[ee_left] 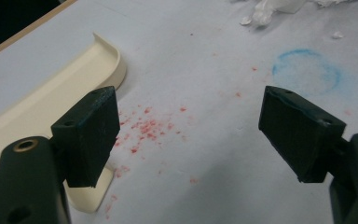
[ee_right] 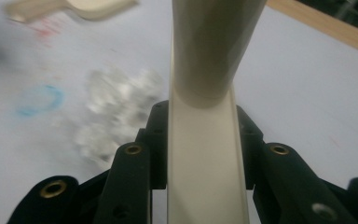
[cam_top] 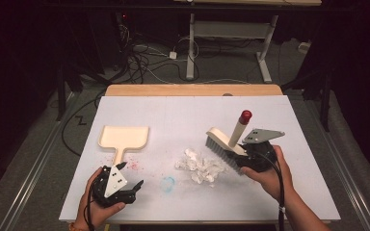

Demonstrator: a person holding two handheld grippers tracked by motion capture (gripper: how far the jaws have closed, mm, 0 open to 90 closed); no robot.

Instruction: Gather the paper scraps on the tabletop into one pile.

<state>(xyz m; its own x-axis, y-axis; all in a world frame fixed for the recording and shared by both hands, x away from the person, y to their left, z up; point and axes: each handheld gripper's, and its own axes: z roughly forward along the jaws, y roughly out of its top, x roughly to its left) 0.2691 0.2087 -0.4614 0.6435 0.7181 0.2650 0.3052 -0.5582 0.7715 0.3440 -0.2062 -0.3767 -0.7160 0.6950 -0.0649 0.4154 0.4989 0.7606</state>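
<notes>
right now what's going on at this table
A person is sweeping up. The right gripper is clamped on a cream brush, its bristles down beside a pile of crumpled white scraps. The left gripper hovers open near the handle of a cream dustpan, which lies flat on the white table, not yet picked up.

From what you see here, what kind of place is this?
Probably a lab or workshop test bench, not a home: a white-covered table in a dark room, loose cables on the floor, and a metal desk frame behind.
</notes>
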